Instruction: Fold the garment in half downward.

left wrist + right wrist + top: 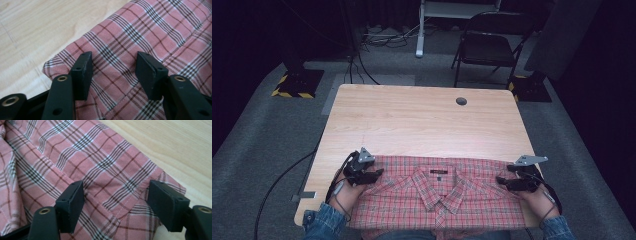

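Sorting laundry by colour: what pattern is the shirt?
Pink-red plaid with dark brown and white stripes on the shirt, clearest in the left gripper view.

shirt [437, 200] hem — past the bottom edge

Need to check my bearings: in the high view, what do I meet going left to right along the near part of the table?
Left gripper → shirt collar of the plaid shirt → right gripper.

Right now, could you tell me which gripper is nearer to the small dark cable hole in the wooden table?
Right. The right gripper sits at the plaid shirt's right shoulder, nearer the hole; the left gripper is at the opposite shoulder, farther away.
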Tool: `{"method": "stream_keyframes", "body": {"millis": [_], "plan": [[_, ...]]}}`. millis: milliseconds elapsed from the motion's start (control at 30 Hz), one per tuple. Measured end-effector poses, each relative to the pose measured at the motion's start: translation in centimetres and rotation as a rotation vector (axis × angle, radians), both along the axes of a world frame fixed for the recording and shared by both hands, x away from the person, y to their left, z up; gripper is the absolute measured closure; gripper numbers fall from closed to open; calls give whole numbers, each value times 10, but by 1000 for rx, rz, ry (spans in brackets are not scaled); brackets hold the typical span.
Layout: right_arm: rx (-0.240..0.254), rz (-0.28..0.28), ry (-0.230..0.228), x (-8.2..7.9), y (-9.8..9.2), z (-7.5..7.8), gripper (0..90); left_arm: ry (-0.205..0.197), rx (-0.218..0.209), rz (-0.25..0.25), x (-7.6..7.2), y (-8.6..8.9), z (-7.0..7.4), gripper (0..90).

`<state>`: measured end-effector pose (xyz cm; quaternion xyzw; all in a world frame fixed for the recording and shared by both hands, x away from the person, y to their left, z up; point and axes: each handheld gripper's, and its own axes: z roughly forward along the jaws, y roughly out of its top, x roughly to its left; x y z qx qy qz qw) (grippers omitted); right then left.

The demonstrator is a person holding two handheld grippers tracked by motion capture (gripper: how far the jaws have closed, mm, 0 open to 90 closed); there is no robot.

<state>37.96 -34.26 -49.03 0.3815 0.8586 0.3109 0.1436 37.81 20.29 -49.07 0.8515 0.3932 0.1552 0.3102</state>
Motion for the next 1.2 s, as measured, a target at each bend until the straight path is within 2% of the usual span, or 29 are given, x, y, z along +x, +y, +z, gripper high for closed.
{"method": "stream_keyframes", "body": {"millis": [67, 167, 333, 367, 400, 800, 967, 1000, 1100, 1200], "plan": [[-7, -5, 7, 6, 1, 1, 297, 0, 7, 3, 7, -1, 0, 480], [-12, -16, 9, 16, 2, 1, 296, -14, -6, 18, 17, -2, -1, 481], [-12, -18, 9, 19, 1, 1, 297, -14, -6, 18, 17, -2, -1, 481], [-12, -18, 9, 19, 1, 1, 297, -29, -22, 33, 34, -5, -3, 481], [-10, -27, 10, 39, -1, 1, 297, -31, -22, 33, 36, -5, -3, 482], [-10, -60, 21, 83, 1, 3, 296, -36, -27, 44, 69, -5, -4, 482], [2, -76, 9, 92, 0, 1, 296, -44, -42, 39, 77, -4, -5, 480], [4, -78, 7, 93, 0, 1, 295, -38, -58, 42, 77, -3, -5, 479], [7, -71, 1, 90, 0, 2, 278, -9, -161, 62, 76, 3, -3, 407], [45, -74, -12, 81, -5, 11, 270, -20, -225, 59, 66, 12, 7, 351]]}}
